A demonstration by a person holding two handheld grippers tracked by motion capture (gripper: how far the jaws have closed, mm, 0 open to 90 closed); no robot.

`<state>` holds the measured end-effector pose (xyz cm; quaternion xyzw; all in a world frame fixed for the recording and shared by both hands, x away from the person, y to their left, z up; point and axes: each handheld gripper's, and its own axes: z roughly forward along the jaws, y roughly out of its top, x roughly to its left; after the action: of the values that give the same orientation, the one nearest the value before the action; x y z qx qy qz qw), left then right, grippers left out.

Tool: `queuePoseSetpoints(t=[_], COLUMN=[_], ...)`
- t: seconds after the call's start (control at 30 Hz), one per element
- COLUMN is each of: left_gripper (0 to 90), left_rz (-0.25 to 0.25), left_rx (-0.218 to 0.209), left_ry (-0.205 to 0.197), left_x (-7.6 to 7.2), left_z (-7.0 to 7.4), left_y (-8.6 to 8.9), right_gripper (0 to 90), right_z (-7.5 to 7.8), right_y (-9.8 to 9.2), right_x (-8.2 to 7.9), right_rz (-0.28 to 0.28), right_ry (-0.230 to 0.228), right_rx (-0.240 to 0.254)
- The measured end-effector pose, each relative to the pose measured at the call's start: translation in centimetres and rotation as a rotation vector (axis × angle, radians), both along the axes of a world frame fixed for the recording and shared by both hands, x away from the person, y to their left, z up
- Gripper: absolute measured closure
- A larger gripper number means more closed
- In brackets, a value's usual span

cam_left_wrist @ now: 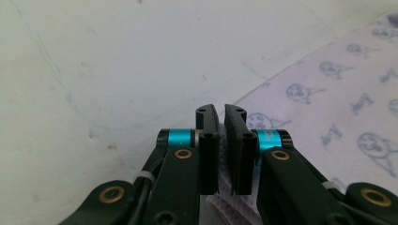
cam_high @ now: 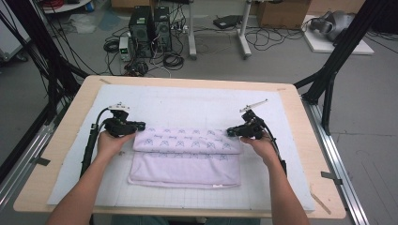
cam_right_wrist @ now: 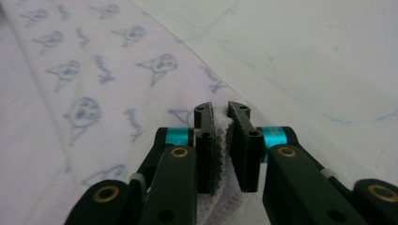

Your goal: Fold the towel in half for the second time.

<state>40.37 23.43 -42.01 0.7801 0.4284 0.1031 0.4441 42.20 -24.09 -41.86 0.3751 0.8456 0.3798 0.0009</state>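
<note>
A pale wooden table [cam_high: 291, 101] stands on a grey floor, and a white mat [cam_high: 187, 105] with a faint grid of lines covers most of its top. Beyond the far edge, two black computer towers [cam_high: 151, 29] sit among loose cables [cam_high: 171, 58], with the legs of a white stand [cam_high: 218, 35] to their right and cardboard boxes [cam_high: 281, 11] farther back; black frame struts [cam_high: 335, 61] rise at both sides. In the middle of the mat lies a folded towel [cam_high: 185, 159], white to pale lilac, printed with small blue figures and soft in texture; its far layer is doubled over the near one, so a printed band runs across the top and a plainer strip lies nearer the person. The left gripper [cam_high: 141, 126] sits at the towel's far left corner, the right gripper [cam_high: 231, 132] at its far right corner. In the left gripper view the jaws are clenched on a fold of the cloth, and in the right gripper view the jaws likewise pinch a ridge of towel between them.
</note>
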Motion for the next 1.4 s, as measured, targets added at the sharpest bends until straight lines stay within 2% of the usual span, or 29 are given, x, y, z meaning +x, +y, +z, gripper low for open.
queuePoseSetpoints(t=[0.1, 0.2, 0.3, 0.37, 0.47, 0.53, 0.63, 0.67, 0.73, 0.83, 1.0, 1.07, 1.13, 1.23, 1.33, 1.4], left_gripper=[84.7, 84.6, 84.5, 84.5, 84.2, 82.3, 69.3, 65.0, 62.2, 61.3, 61.1, 61.6, 62.1, 64.5, 67.1, 66.5], left_rz=[-0.017, -0.053, -0.09, -0.119, -0.156, -0.188, -0.19, -0.186, -0.175, -0.185, -0.208, -0.216, -0.206, -0.185, -0.166, -0.139], left_rx=[-0.021, -0.031, -0.042, -0.048, -0.057, -0.045, -0.033, -0.025, -0.017, -0.003, 0.021, 0.051, 0.059, 0.033, 0.042, 0.064], left_ry=[-0.039, -0.088, -0.138, -0.165, -0.176, -0.167, -0.167, -0.166, -0.164, -0.163, -0.134, -0.115, -0.108, -0.11, -0.117, -0.114], left_x=[-1.1, -2.8, -5.1, -7.0, -10.0, -12.0, -14.4, -14.6, -14.7, -14.2, -13.5, -13.4, -13.1, -12.2, -10.8, -9.3], left_z=[1.5, 3.1, 4.5, 4.9, 4.6, 3.9, 3.2, 3.2, 3.2, 2.9, 1.4, 0.6, 0.4, 0.6, 0.9, 0.8], left_y=[0.6, 1.1, 1.3, 1.5, 1.8, 2.1, 3.0, 3.1, 3.2, 2.5, 0.9, 0.7, 0.7, 0.7, 0.2, -0.2], right_gripper=[82.9, 82.9, 82.9, 82.9, 82.3, 78.2, 67.0, 64.6, 62.4, 60.7, 58.3, 57.9, 57.8, 58.5, 59.8, 59.7], right_z=[1.7, 3.6, 5.2, 5.8, 5.6, 4.9, 3.9, 4.0, 4.2, 4.3, 2.1, 1.1, 0.6, 0.8, 1.1, 1.1], right_y=[-0.1, -0.3, -0.8, -1.2, -1.9, -2.4, -3.1, -3.4, -3.7, -3.3, -1.5, -1.1, -0.8, -0.5, 0.0, 0.2], right_x=[-1.1, -3.0, -5.4, -7.4, -10.3, -12.2, -14.6, -15.4, -15.8, -15.7, -15.0, -15.0, -15.0, -14.0, -12.3, -11.1], right_rz=[0.013, 0.049, 0.078, 0.091, 0.121, 0.145, 0.164, 0.161, 0.149, 0.141, 0.17, 0.182, 0.189, 0.174, 0.16, 0.136], right_ry=[-0.059, -0.117, -0.174, -0.202, -0.225, -0.211, -0.218, -0.217, -0.24, -0.256, -0.242, -0.224, -0.234, -0.255, -0.292, -0.297], right_rx=[0.028, 0.054, 0.072, 0.086, 0.096, 0.115, 0.089, 0.095, 0.08, 0.072, 0.014, 0.013, -0.018, -0.037, -0.066, -0.068])
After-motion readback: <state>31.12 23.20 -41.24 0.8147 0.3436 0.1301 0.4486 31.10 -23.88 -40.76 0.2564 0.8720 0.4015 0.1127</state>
